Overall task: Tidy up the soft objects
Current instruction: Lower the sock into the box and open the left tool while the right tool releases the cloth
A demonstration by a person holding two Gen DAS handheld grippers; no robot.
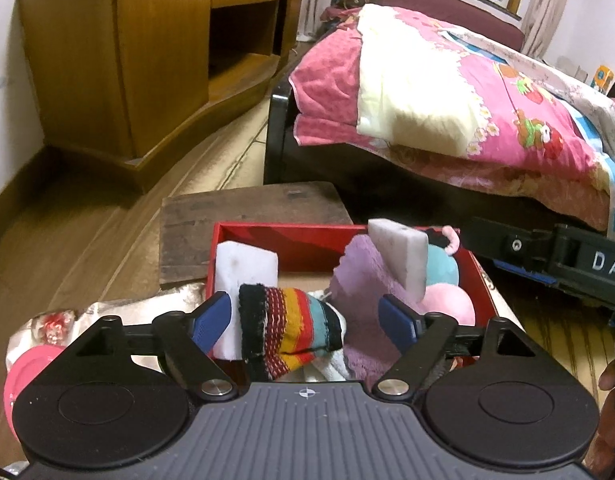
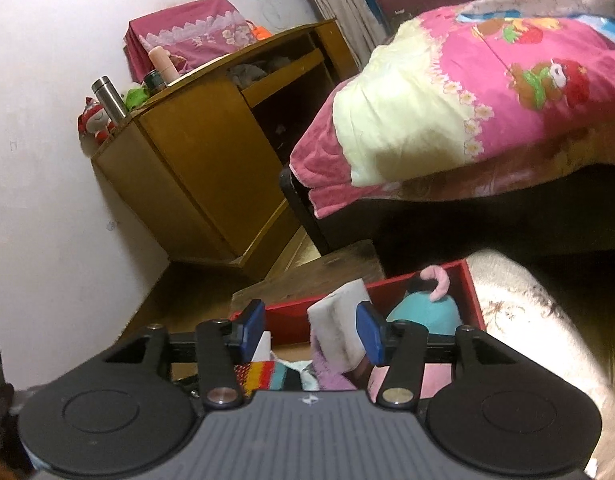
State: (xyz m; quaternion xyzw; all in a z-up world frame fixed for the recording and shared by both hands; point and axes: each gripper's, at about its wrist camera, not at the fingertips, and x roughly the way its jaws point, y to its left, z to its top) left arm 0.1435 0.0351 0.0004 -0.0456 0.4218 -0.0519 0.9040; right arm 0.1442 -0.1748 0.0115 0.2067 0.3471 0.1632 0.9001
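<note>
A red box [image 1: 283,226] holds soft things: a white sponge [image 1: 247,268] at its left, a purple cloth [image 1: 363,280], a teal plush [image 1: 443,268] and a pink plush [image 1: 451,304]. A striped sock [image 1: 291,328] lies over the box's near edge between the wide-apart blue pads of my left gripper [image 1: 305,322], touching neither pad. A second white sponge [image 1: 399,256] stands tilted on the purple cloth. In the right wrist view this sponge [image 2: 339,320] leans by the right pad of my right gripper [image 2: 311,330], with a gap to the left pad. The right gripper's body [image 1: 547,256] shows at right.
The box rests on a worn wooden board [image 1: 251,208] on the floor. A wooden cabinet [image 1: 127,60] stands at the far left by the wall. A bed with a pink quilt [image 1: 447,80] fills the right. A patterned cloth-covered surface [image 2: 527,320] lies right of the box.
</note>
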